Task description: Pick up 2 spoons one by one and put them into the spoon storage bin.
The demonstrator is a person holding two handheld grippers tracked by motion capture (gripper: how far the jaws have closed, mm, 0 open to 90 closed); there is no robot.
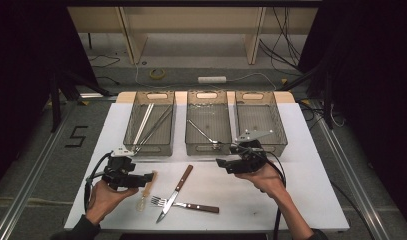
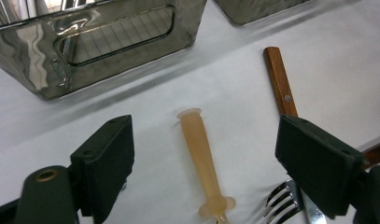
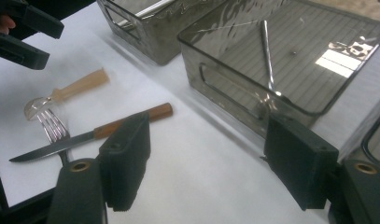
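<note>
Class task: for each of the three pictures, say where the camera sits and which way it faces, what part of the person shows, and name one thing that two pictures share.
High view: above the person's side, looking forward and down on the white table; both forearms, left gripper and right gripper show.
Left gripper view: rides the left gripper, looking down at the pale-handled spoon; its open jaws show.
Right gripper view: rides the right gripper, facing the middle bin; open jaws and the other hand show.
Shared: knife in both gripper views.

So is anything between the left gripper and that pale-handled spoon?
Nothing visible. The left gripper is open, and the spoon's pale handle lies on bare table between its fingers, untouched. The fork lies off to one side.
</note>
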